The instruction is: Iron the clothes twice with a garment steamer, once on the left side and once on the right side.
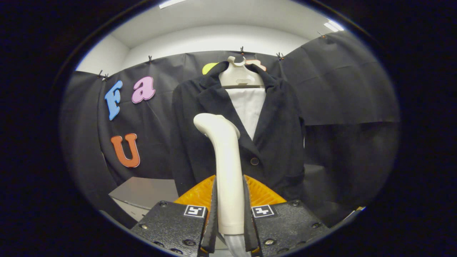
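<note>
A cream garment steamer point(225, 160) stands upright between my fingers, its head bent toward the clothes. My gripper point(229, 210) is shut on the steamer's handle, with a grey hose leaving below. Beyond it hangs a dark jacket point(275, 142) on a cream hanger point(240, 75), with a white shirt point(250, 107) showing in the open collar. The steamer head sits in front of the jacket's left half, near the lapel; whether it touches the cloth I cannot tell.
An orange ribbed object point(262, 194) lies just behind the fingers, below the jacket's hem. A grey table surface point(146, 191) lies lower left of the jacket. Black cloth walls point(342, 89) close the booth behind and on both sides.
</note>
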### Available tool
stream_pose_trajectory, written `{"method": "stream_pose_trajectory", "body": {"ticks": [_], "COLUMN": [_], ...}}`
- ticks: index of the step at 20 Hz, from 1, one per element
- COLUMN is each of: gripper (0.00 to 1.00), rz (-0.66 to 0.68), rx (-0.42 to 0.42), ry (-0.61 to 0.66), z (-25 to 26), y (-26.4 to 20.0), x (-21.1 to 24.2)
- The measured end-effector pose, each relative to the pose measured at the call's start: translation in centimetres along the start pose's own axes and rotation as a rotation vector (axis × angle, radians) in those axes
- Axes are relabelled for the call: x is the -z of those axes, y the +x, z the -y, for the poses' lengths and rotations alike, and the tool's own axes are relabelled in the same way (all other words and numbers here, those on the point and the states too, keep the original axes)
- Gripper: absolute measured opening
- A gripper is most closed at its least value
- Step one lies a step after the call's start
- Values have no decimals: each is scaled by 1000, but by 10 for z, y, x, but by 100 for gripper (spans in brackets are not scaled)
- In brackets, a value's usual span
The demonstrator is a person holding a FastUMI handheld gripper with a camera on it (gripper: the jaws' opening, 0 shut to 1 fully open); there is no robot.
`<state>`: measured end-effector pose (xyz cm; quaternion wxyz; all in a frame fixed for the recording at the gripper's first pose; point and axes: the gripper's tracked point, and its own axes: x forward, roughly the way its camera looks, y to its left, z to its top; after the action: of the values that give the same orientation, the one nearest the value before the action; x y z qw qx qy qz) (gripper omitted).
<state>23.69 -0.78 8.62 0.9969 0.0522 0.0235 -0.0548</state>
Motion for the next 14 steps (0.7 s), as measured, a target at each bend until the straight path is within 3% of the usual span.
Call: {"method": "stream_pose_trajectory", "body": {"ticks": [14], "gripper": [34], "rz": [-119], "rx": [29], "ry": [-28], "z": [16], "y": [-6], "x": [83]}}
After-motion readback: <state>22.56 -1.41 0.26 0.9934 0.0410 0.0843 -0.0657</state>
